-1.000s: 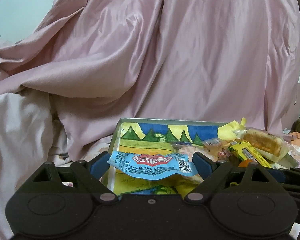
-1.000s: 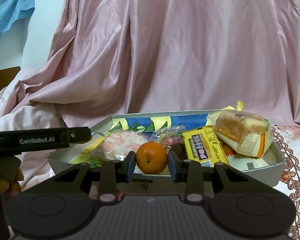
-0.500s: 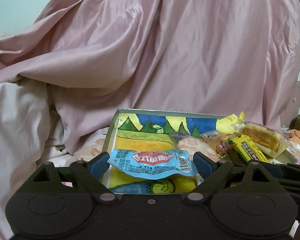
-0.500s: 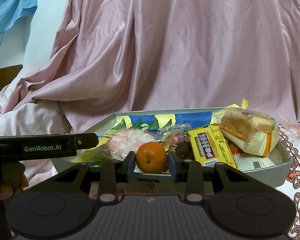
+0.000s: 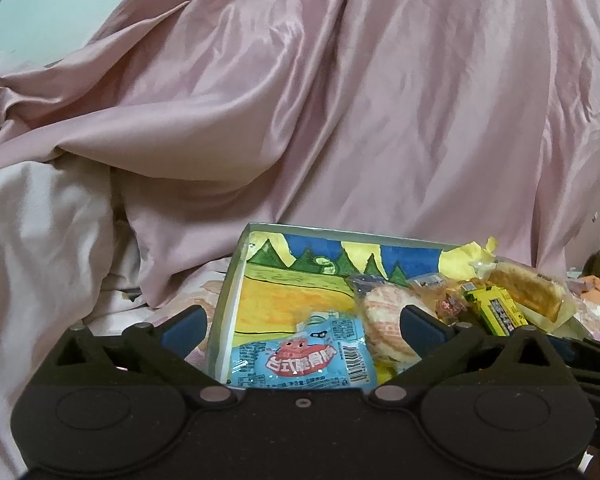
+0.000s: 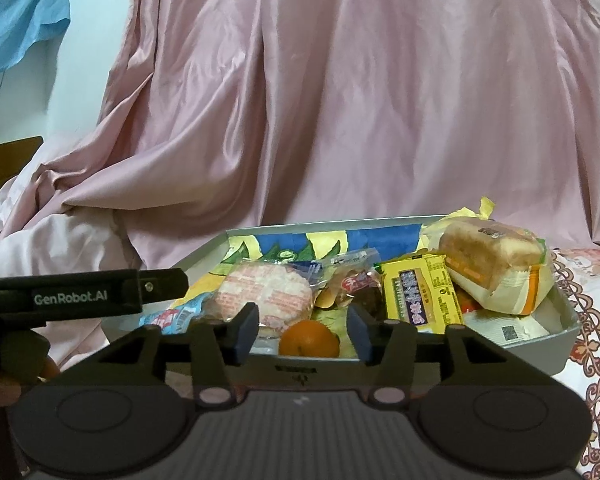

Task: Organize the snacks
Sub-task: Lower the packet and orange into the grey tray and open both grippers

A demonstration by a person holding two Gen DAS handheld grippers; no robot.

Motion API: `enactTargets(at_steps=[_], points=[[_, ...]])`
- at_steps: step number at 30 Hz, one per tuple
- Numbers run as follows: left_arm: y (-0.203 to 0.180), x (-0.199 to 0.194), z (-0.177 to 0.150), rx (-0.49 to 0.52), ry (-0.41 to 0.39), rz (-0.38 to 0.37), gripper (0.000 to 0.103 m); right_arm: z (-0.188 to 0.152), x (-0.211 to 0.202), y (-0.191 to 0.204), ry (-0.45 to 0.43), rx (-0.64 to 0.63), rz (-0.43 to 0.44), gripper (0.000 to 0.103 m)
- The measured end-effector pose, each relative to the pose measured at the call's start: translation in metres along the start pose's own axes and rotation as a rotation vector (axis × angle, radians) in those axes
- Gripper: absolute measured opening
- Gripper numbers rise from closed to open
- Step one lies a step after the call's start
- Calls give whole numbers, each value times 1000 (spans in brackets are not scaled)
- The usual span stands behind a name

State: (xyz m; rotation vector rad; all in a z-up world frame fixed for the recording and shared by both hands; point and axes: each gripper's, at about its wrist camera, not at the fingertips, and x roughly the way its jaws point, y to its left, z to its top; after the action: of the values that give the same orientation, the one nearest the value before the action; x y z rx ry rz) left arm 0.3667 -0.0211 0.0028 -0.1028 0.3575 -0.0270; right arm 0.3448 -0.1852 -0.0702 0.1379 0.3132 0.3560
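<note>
Blue snack packet (image 5: 306,354) lies loose in the near-left corner of the tray (image 5: 236,280), on the painted landscape floor, no pad touching it; its end also shows at tray's left edge from the right wrist view (image 6: 168,316). Left gripper (image 5: 302,326) jaws have just been opening and stand wide, one blue finger outside the tray's left wall, the other over the round wrapped rice cracker (image 5: 384,320); packet sits between them, free. Mandarin orange (image 6: 309,338) rests at the tray's near wall (image 6: 540,354), between the right gripper (image 6: 303,330) jaws, which have just been opening to a medium gap, clear space both sides of the fruit, not gripped. Behind the orange: rice cracker (image 6: 264,294), small red-labelled sweets (image 6: 354,284), yellow box with dark label (image 6: 420,294), wrapped bread loaf (image 6: 492,264) tilted on top at the right end. Left tool's black body marked GenRobot.AI (image 6: 80,294) pokes in from the left, a hand (image 6: 16,364) under it. Pink satin cloth (image 6: 340,100) draped behind, patterned bedspread (image 6: 592,320) under the tray's right side.
</note>
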Motion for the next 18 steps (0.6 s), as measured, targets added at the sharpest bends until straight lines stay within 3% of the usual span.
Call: enactTargets(at_steps=[4,12,18], points=[[1,-3,2,-11,-1,14,102,2,-2,-1,-9,4,-7,67],[3,-11,8,-26,-8,41,102,8,-10,-6,-52,33,-32,93],[2,-20,14,-29,-19,64,102,13,-18,-6,-89,43,-51,103]])
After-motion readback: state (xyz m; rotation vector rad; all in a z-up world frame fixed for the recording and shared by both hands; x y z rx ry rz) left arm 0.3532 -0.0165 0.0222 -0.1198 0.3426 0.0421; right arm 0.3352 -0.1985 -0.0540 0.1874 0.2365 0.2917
